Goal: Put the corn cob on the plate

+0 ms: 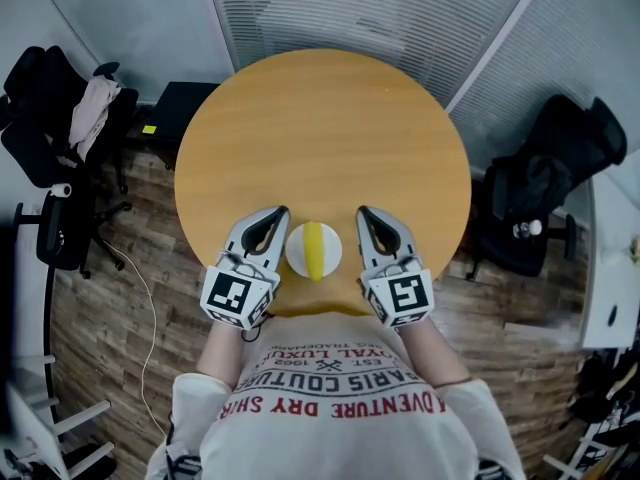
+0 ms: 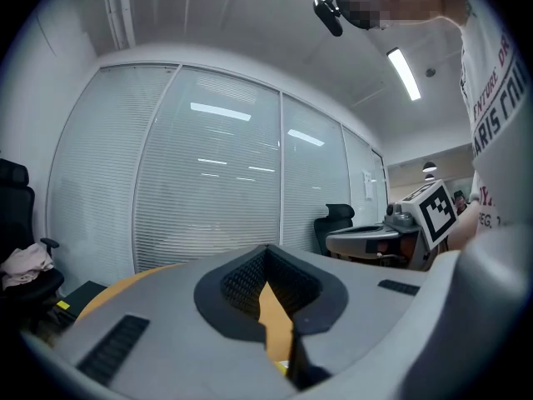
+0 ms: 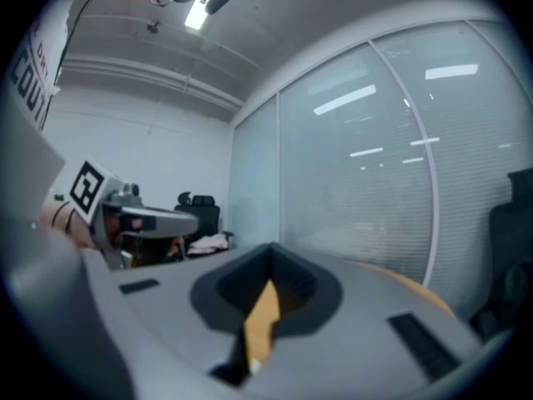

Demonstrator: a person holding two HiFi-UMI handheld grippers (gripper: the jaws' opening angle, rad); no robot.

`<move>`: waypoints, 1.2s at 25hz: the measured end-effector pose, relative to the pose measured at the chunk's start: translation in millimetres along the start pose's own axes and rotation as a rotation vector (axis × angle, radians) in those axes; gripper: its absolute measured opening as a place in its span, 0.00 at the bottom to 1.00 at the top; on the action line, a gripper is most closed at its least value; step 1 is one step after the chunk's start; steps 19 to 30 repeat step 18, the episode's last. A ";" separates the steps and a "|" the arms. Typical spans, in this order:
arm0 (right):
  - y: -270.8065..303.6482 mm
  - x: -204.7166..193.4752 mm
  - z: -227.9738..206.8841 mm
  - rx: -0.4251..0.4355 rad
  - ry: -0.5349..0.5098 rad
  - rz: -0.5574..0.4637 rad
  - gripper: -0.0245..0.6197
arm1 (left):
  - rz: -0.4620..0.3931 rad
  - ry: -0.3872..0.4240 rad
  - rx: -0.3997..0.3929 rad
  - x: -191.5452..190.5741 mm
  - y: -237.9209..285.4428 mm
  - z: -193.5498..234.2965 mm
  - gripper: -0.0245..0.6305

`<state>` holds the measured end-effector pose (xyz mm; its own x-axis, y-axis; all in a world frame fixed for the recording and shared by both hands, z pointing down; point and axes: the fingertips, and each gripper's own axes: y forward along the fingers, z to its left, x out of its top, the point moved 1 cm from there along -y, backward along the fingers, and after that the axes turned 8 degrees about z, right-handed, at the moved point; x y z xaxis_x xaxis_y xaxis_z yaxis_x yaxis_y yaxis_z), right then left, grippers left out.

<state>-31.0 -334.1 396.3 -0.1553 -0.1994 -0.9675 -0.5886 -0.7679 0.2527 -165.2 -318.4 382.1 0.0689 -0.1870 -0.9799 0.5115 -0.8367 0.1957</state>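
Observation:
A yellow corn cob (image 1: 314, 249) lies on a small white plate (image 1: 296, 252) near the front edge of the round wooden table (image 1: 320, 138). My left gripper (image 1: 283, 211) hovers just left of the plate and my right gripper (image 1: 362, 211) just right of it, both pointing away from the person. Each is shut with nothing between its fingers. In the left gripper view the left gripper (image 2: 266, 248) points level over the table (image 2: 108, 294), with the right one's marker cube (image 2: 437, 211) alongside. The right gripper view shows the shut right gripper (image 3: 271, 248) over the table (image 3: 416, 286).
A black office chair with clothing on it (image 1: 90, 113) stands left of the table, and another black chair (image 1: 550, 188) to its right. A white desk edge (image 1: 615, 268) is at the far right. Glass walls with blinds (image 1: 380, 18) run behind the table.

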 end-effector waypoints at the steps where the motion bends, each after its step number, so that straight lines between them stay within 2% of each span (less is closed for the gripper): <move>1: -0.1 -0.1 0.4 0.002 -0.002 -0.002 0.08 | 0.001 -0.001 0.003 -0.2 -0.6 -0.6 0.09; 30: 3.8 -0.7 9.5 0.006 -0.001 0.006 0.08 | -0.007 -0.001 0.013 0.2 -7.5 3.0 0.09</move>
